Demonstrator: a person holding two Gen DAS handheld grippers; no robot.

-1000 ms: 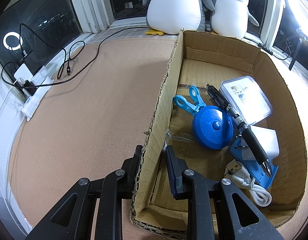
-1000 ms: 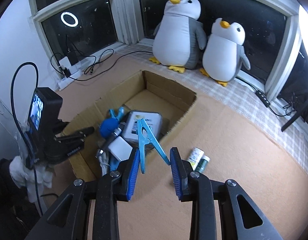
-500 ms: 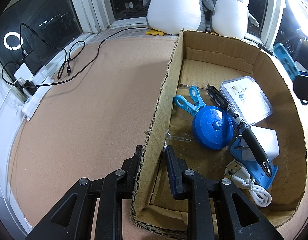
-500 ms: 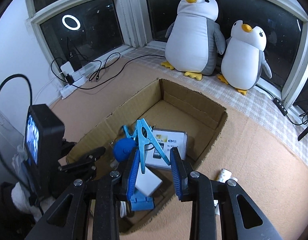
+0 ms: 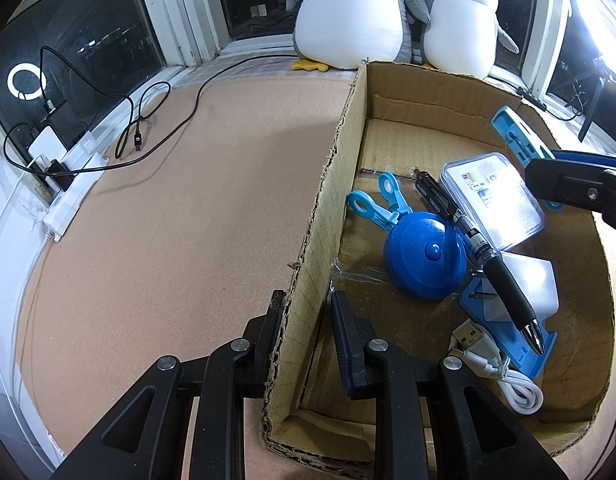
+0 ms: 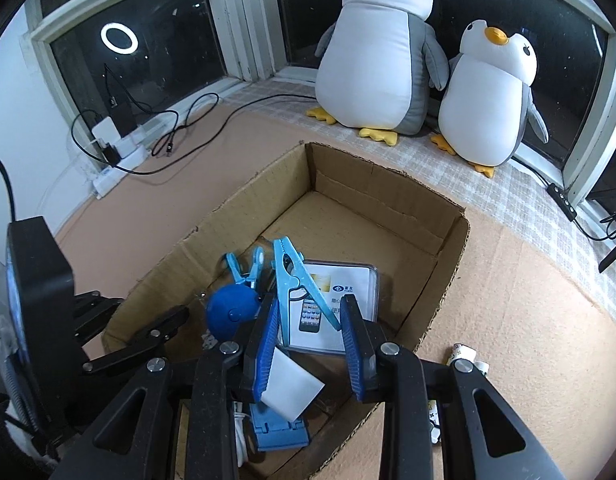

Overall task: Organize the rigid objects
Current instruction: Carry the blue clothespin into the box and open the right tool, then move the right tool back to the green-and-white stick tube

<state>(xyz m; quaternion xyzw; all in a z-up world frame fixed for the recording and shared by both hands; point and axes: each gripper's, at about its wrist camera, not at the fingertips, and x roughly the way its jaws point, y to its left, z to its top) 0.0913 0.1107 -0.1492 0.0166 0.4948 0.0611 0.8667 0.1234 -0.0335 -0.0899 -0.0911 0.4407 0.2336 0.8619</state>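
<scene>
The right gripper (image 6: 308, 332) pinches a blue peg (image 6: 293, 280) between its pads, above the box (image 6: 448, 248), with the clear case (image 6: 340, 304) just beneath. Let go here, the peg (springy, light) may bounce off the case. The left gripper (image 5: 305, 320) is clamped on the box wall, steadying it.

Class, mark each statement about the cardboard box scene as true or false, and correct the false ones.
1. The right tool holds a light blue clothespin. True.
2. The left tool is clamped on the cardboard box wall. True.
3. The box is empty. False: it holds a round blue case, a pen and more.
4. Three plush penguins sit by the window. False: two.
</scene>
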